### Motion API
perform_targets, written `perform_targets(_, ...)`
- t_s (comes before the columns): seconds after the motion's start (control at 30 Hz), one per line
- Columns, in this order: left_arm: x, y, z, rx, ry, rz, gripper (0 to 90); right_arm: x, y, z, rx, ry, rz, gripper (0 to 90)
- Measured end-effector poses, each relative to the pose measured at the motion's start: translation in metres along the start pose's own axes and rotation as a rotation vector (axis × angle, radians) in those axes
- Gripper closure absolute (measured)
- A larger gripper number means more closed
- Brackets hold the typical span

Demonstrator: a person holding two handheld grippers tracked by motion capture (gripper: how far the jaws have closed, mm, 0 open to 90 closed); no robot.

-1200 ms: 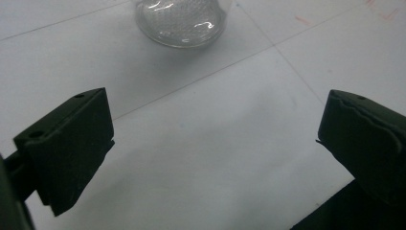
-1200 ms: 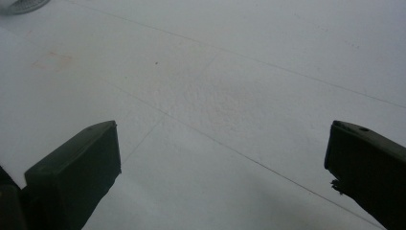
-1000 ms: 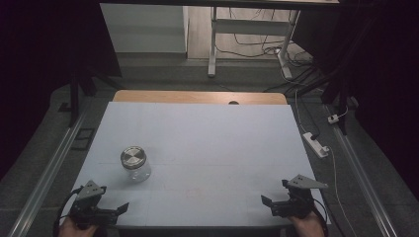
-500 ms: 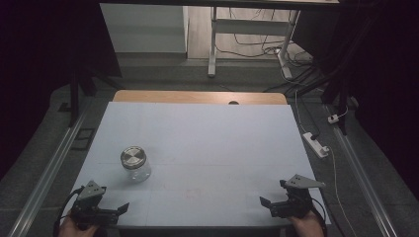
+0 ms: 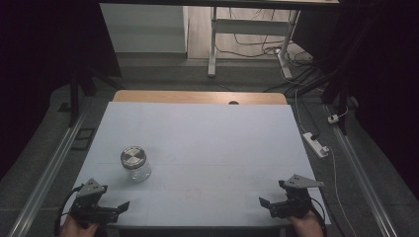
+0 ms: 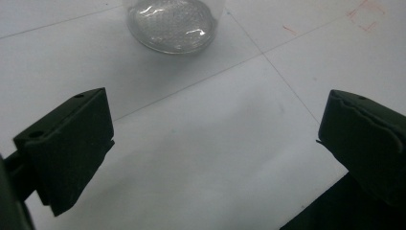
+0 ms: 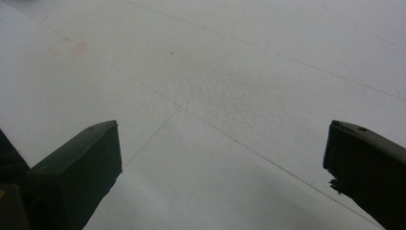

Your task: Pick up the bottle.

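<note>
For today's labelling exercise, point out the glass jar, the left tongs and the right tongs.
glass jar [image 5: 133,159], high view, on its metal lid.
left tongs [image 5: 120,207], high view, between the open jaw tips.
right tongs [image 5: 267,206], high view, between the open jaw tips.

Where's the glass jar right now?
In the high view the glass jar stands upright on the table's left front part, just ahead of the open left gripper.

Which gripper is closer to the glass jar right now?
Left. The left gripper sits at the near edge just below the glass jar, jaws open. The right gripper is far across the table, also open.
</note>
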State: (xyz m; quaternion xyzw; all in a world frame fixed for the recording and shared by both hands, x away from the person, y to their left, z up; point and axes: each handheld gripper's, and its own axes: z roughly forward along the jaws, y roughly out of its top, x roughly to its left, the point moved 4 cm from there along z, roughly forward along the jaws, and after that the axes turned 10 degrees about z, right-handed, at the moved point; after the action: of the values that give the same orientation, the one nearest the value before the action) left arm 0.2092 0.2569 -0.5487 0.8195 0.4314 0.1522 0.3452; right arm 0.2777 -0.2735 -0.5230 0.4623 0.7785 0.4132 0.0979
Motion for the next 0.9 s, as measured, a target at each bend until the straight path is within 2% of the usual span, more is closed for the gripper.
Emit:
perform_targets(0.1, 0.001, 0.0, 0.0, -0.003, 0.018, 0.004, 0.0, 0.0, 0.0, 0.0, -0.001, -0.002, 0.0, 0.0)
perform_targets(0.53, 0.005, 0.006, -0.001, -0.041, 0.028, 0.011, 0.0, 0.002, -0.001, 0.001, 0.009, 0.007, -0.024, 0.0)
perform_targets(0.9, 0.008, 0.016, 0.004, -0.034, 0.034, 0.05, 0.0, 0.002, -0.001, 0.001, 0.016, 0.007, -0.028, 0.0)
